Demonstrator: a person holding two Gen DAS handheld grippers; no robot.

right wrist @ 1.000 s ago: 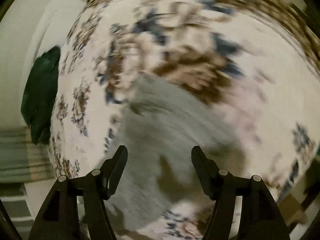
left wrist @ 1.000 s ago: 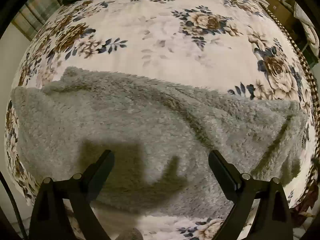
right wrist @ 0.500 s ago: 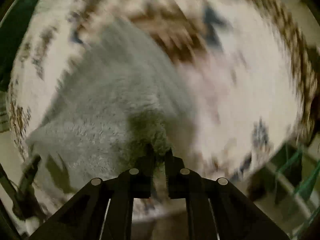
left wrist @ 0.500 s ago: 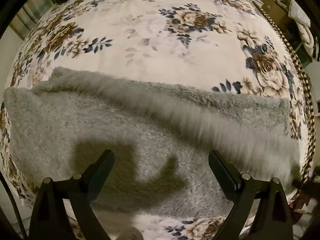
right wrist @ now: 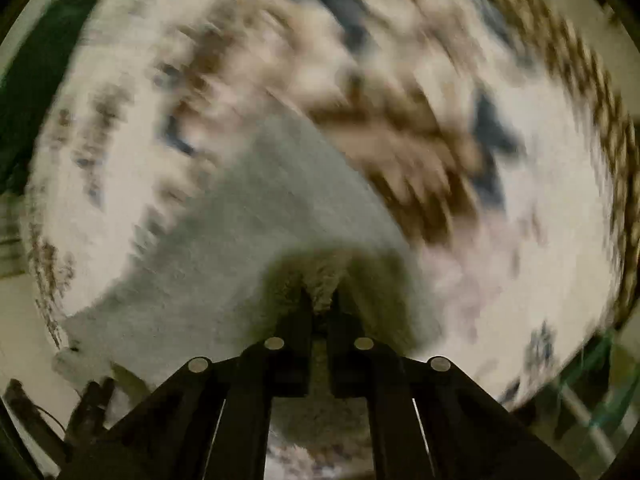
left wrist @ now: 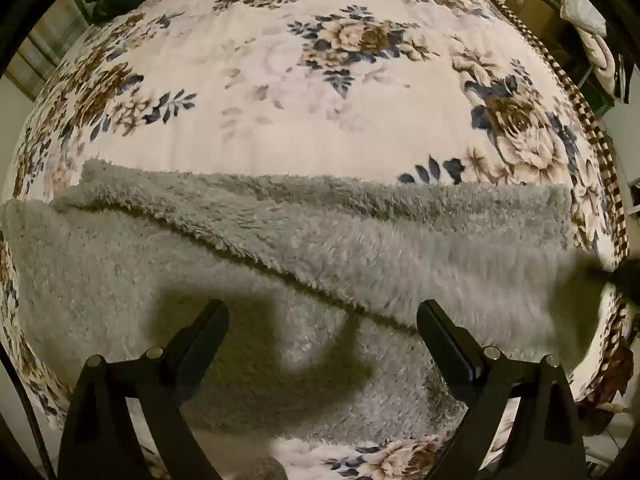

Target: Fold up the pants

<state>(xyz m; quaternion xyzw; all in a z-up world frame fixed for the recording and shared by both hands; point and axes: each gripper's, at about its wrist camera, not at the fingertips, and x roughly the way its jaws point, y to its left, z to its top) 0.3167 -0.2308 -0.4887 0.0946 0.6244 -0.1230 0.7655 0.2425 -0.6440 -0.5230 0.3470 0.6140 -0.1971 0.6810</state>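
Across the floral bedspread (left wrist: 280, 92) lie the grey fleece pants (left wrist: 168, 264), one layer lapped over the other. Right gripper (right wrist: 320, 300) has just been closing, and its jaws now pinch a tuft of fleece. Left gripper (left wrist: 322, 320) hangs over the cloth, jaws wide apart, gripping nothing.
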